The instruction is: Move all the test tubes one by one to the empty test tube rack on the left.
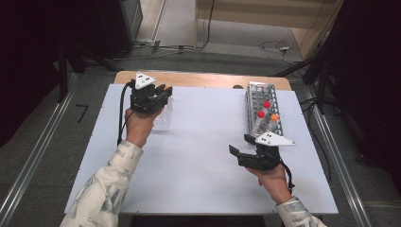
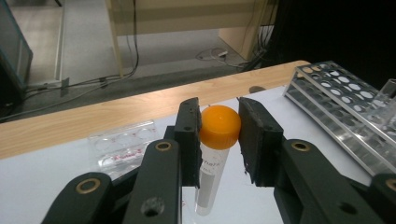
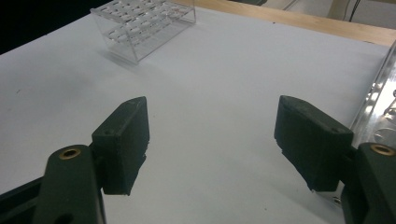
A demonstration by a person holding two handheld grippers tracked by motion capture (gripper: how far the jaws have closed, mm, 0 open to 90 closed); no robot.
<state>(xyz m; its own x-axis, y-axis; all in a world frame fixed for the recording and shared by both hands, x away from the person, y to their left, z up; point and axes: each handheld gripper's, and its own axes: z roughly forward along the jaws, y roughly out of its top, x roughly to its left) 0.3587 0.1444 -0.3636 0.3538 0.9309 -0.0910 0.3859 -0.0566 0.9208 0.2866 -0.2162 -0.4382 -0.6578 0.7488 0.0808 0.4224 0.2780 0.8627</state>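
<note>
White worktop (image 1: 198,156) with a wooden strip along its far edge. At 2 o'clock, a metal tube rack (image 1: 263,111) (two red-capped tubes (image 1: 266,104) and one orange-capped (image 1: 274,117) standing in it). Grey floor beyond, cables (image 1: 179,47) trailing at 12 o'clock.

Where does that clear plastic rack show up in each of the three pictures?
High view: the clear rack sits upper left, just right of the left hand-held gripper.
Left gripper view: left of centre, behind the jaws.
Right gripper view: top, left of centre.
Shared landmark: the table's wooden edge.
</note>
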